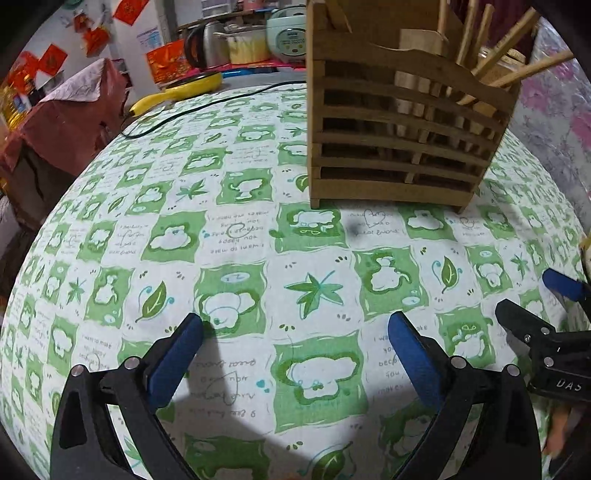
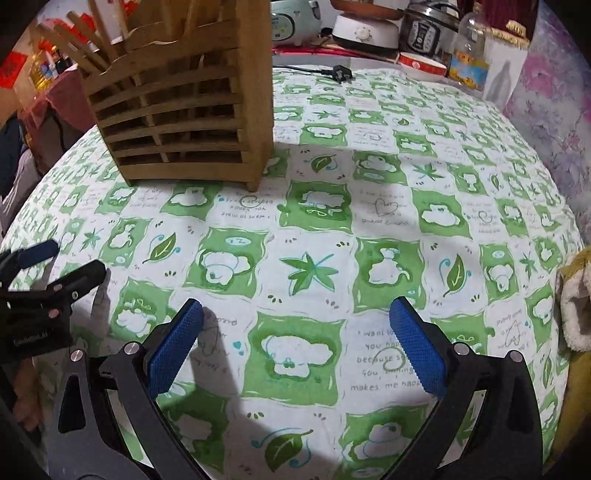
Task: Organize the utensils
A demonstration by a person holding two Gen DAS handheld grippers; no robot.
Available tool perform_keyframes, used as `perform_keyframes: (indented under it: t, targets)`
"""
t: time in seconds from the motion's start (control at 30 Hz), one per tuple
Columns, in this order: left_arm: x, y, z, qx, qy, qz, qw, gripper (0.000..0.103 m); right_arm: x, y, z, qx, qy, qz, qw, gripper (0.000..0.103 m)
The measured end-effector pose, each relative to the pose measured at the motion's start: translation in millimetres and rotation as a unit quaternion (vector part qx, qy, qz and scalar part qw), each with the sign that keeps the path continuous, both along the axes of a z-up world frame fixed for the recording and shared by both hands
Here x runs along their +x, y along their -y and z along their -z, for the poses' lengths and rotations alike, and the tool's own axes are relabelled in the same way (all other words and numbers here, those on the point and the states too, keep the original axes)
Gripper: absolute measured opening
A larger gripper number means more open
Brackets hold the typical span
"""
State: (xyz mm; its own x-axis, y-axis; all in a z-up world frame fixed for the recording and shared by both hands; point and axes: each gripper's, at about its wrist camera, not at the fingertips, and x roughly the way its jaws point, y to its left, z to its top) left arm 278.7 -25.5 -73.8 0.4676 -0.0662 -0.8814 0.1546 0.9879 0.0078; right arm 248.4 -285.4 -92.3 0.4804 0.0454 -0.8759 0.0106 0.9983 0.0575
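A cluttered kitchen lies behind a table under a green-and-white cloth [image 1: 258,229] printed with bears, leaves and lines of script. At its far edge stand a pale green rice cooker [image 1: 288,37], a steel kettle [image 1: 207,44], a white pot [image 1: 245,44] and, in the right wrist view, a black cooker [image 2: 424,33], a plastic bottle [image 2: 469,55] and a red-banded bowl [image 2: 421,64]. A black cord [image 1: 207,105] runs across the cloth and ends in a plug [image 2: 341,74]. A yellow pan [image 1: 177,92] lies beside it.

The wooden rack [image 1: 399,122] stands upright on the cloth, ahead of both grippers and apart from them. It is slatted, with several compartments. Wooden sticks [image 1: 517,62], likely chopsticks, lean out of one end compartment, and flat wooden handles rise from others; which is which I cannot tell.

The left gripper [image 1: 295,332] hovers low over bare cloth, jaws spread wide with nothing between the blue pads [image 1: 177,354]. The right gripper [image 2: 295,325] sits just beside it, jaws likewise spread wide and empty. Each shows at the edge of the other's view.

A fleece-lined cuff [image 2: 576,314] shows at the right edge of the right wrist view.
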Motion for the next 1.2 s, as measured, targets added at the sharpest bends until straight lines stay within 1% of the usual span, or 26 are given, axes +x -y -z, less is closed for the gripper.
perform_keyframes:
  t: [0.1, 0.17, 0.23, 0.37, 0.43, 0.47, 0.5, 0.53, 0.57, 0.6, 0.63, 0.67, 0.7, 0.73, 0.77, 0.8, 0.83, 0.9, 1.0, 1.07, 1.13, 1.2]
  targets:
    - [1.8, 0.5, -0.6, 0.002, -0.002, -0.001, 1.0, 0.099, -0.8, 0.3, -0.1, 0.0, 0.003, 0.004, 1.0, 0.098]
    - [2.0, 1.4, -1.0, 0.001, -0.01, 0.01, 0.9999, 0.099, 0.0, -1.1, -0.1, -0.003, 0.001, 0.016, 1.0, 0.098]
    - [2.0, 0.2, -1.0, 0.004, -0.009, 0.001, 1.0, 0.099, 0.9, -3.4, 0.2, -0.005, 0.0, 0.037, 0.999, 0.098]
    - [-1.2, 12.2, -11.9, 0.059, 0.014, 0.004, 0.9981, 0.098, 1.6, -6.3, 0.3, -0.009, -0.007, 0.06, 0.998, 0.098]
    - [3.3, 16.7, -34.5, 0.082, 0.056, -0.001, 0.9951, 0.098, 8.9, -5.3, -0.7, -0.006, -0.03, 0.058, 0.998, 0.098]
    - [6.5, 17.4, -43.9, 0.087, 0.07, -0.004, 0.9937, 0.098, 16.6, -3.2, -1.9, 0.006, -0.052, 0.052, 0.997, 0.098]
    - [13.4, 17.7, -59.6, 0.092, 0.084, -0.008, 0.9921, 0.098, 23.6, -0.1, -4.8, 0.029, -0.067, 0.049, 0.996, 0.097]
    - [17.6, 16.0, -68.1, 0.087, 0.089, -0.012, 0.9921, 0.098, 29.6, 5.5, -9.8, 0.064, -0.073, 0.054, 0.994, 0.097]
    - [22.3, 10.8, -82.5, 0.069, 0.101, -0.027, 0.9921, 0.098, 32.7, 9.3, -15.4, 0.083, -0.068, 0.066, 0.992, 0.097]
    - [23.8, 6.3, -91.6, 0.056, 0.113, -0.042, 0.9911, 0.098, 34.2, 11.6, -21.6, 0.09, -0.056, 0.076, 0.991, 0.097]
    - [24.3, 3.1, -97.6, 0.047, 0.126, -0.053, 0.9896, 0.098, 34.1, 11.9, -31.6, 0.084, -0.026, 0.084, 0.993, 0.097]
    - [24.9, 1.2, -101.0, 0.041, 0.137, -0.06, 0.988, 0.098, 31.9, 10.4, -37.9, 0.069, -0.001, 0.087, 0.994, 0.097]
    - [20.5, -1.6, -102.5, 0.033, 0.159, -0.068, 0.9845, 0.098, 26.2, 6.1, -45.5, 0.036, 0.039, 0.092, 0.994, 0.097]
    - [19.5, 0.2, -100.3, 0.032, 0.168, -0.07, 0.9827, 0.098, 18.7, 0.2, -50.6, 0.004, 0.075, 0.09, 0.993, 0.097]
    - [15.8, 0.9, -95.1, 0.034, 0.176, -0.067, 0.9815, 0.098, 13.4, -4.2, -53.5, -0.013, 0.097, 0.079, 0.992, 0.097]
    - [13.1, 4.0, -91.5, 0.033, 0.176, -0.06, 0.9821, 0.098, 7.9, -10.1, -56.5, -0.028, 0.118, 0.064, 0.991, 0.097]
    - [11.6, 5.3, -88.2, 0.029, 0.174, -0.053, 0.9829, 0.098, -0.5, -17.6, -61.6, -0.049, 0.151, 0.051, 0.986, 0.097]
    - [6.5, 5.9, -85.8, 0.019, 0.174, -0.053, 0.9831, 0.098, -14.1, -26.5, -71.2, -0.079, 0.206, 0.044, 0.974, 0.097]
    - [-3.8, 1.5, -92.6, 0.005, 0.19, -0.061, 0.98, 0.098, -34.6, -37.7, -88.4, -0.124, 0.286, 0.039, 0.949, 0.097]
    - [-13.2, -3.6, -100.2, 0.008, 0.214, -0.075, 0.974, 0.098, -42.7, -35.9, -97.1, -0.115, 0.312, 0.044, 0.942, 0.097]
    - [-22.4, -8.5, -108.6, 0.008, 0.234, -0.086, 0.9682, 0.098, -51.2, -28.9, -108.1, -0.083, 0.335, 0.045, 0.937, 0.097]
    - [-32.4, -13.2, -115.6, 0.002, 0.252, -0.093, 0.9632, 0.098, -62.3, -26.5, -115.0, -0.061, 0.348, 0.044, 0.934, 0.097]
